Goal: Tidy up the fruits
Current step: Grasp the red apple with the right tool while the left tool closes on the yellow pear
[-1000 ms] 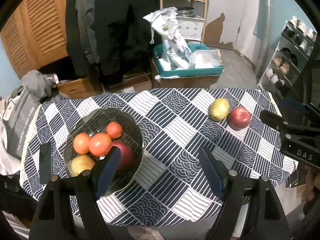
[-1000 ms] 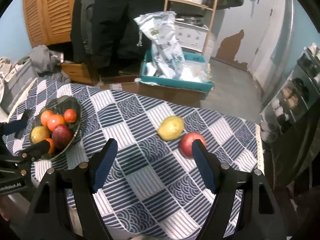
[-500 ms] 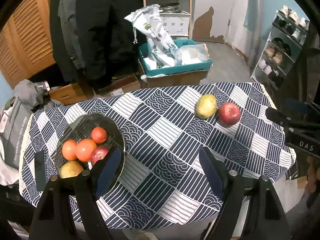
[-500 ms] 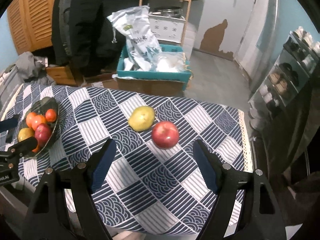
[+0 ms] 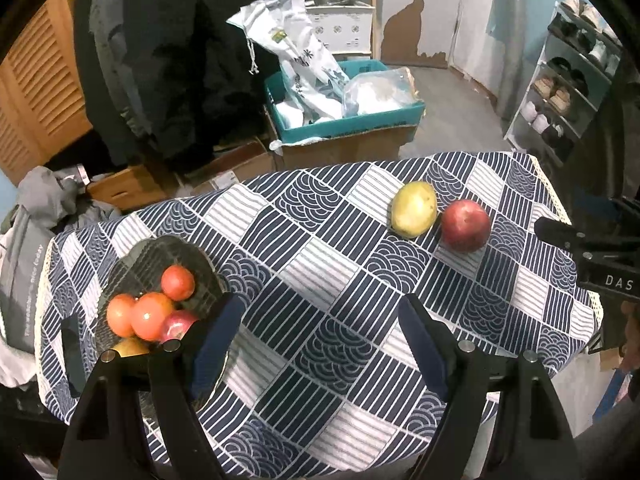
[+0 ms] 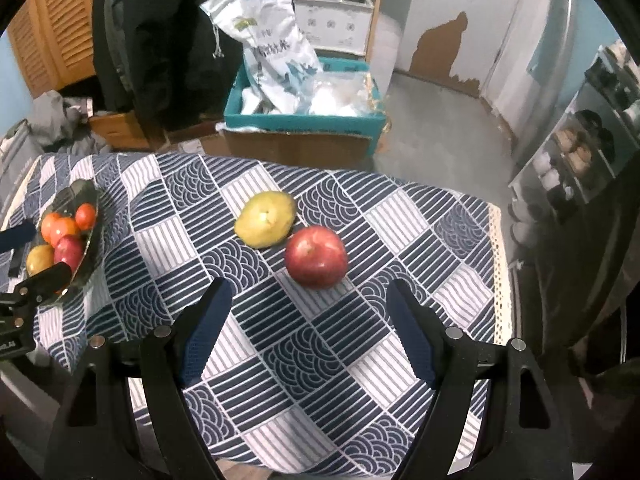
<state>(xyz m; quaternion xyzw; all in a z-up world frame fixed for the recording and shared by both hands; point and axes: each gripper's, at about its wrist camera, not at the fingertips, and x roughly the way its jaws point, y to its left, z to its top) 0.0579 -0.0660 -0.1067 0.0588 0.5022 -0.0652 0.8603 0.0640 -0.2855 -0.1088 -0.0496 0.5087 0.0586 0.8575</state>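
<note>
A red apple [image 6: 317, 256] and a yellow-green pear [image 6: 265, 219] lie side by side on the patterned tablecloth [image 6: 304, 356]. My right gripper [image 6: 308, 312] hangs open just in front of the apple, nothing between its fingers. In the left wrist view the same apple [image 5: 465, 220] and pear [image 5: 414, 209] lie at the far right. A dark glass bowl [image 5: 140, 264] at the left holds several fruits: tomatoes [image 5: 152, 314], a red apple, a yellow fruit. My left gripper [image 5: 320, 320] is open and empty over the cloth, right of the bowl.
Beyond the table's far edge stands a teal box [image 5: 344, 120] with white bags on a cardboard carton. Dark coats hang behind. A shoe rack [image 5: 568, 92] is at the right, grey clothing [image 5: 44, 200] at the left. The cloth's lace edge [image 6: 500, 264] marks the table's right side.
Both grippers have shifted right across the table and sunk a little. The apple and pear now sit larger and nearer the right gripper; the bowl has slid left in both views.
</note>
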